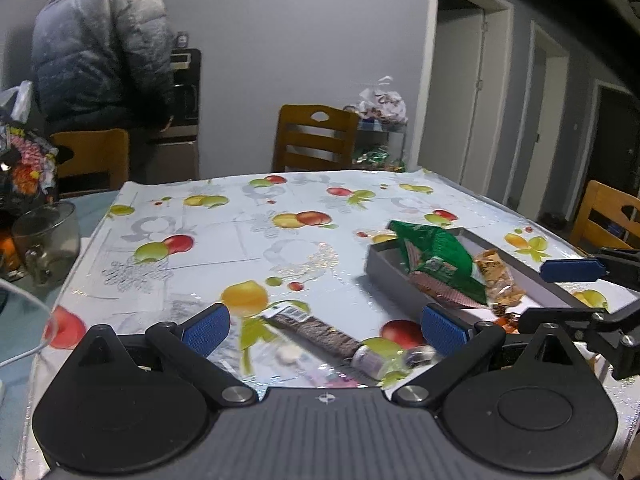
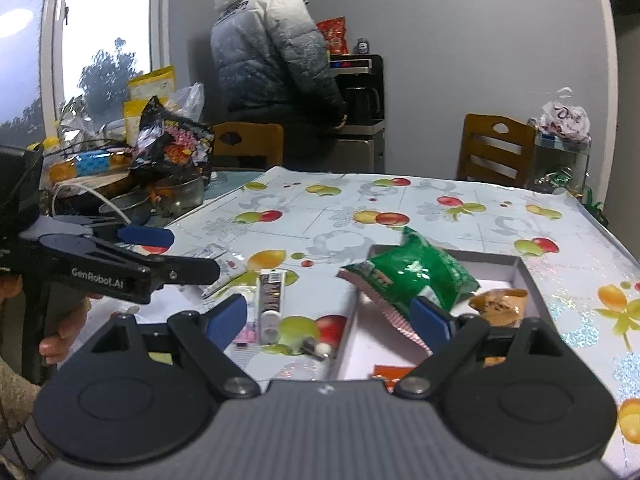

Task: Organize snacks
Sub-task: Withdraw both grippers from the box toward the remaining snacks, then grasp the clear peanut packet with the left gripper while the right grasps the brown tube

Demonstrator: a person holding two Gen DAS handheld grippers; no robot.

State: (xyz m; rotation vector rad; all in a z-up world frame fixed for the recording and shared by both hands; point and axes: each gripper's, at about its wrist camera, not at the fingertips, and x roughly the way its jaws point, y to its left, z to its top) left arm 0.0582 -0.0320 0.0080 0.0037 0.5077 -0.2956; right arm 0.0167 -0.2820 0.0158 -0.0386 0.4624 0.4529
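A long brown snack bar [image 1: 316, 330] [image 2: 270, 296] lies on the fruit-print tablecloth, with small wrapped candies [image 1: 400, 358] at its near end. My left gripper [image 1: 325, 330] hangs open low over the bar, one finger on each side and neither touching it. To the right stands a shallow grey box [image 1: 380, 270] [image 2: 524, 276]. It holds a green snack bag [image 1: 436, 260] [image 2: 412, 276] and an orange snack pack [image 1: 500, 276] [image 2: 500, 304]. My right gripper [image 2: 328, 320] [image 1: 554, 294] is open over the box's near left corner and holds nothing. The left gripper [image 2: 192, 254] shows at the left of the right wrist view.
A person in a padded white-grey jacket [image 2: 272, 52] stands at the back by a dispenser. Wooden chairs [image 1: 316, 138] [image 2: 496, 148] ring the table. A glass bowl [image 1: 48, 240] and a heap of snack bags [image 2: 172, 144] crowd the adjoining table on the left.
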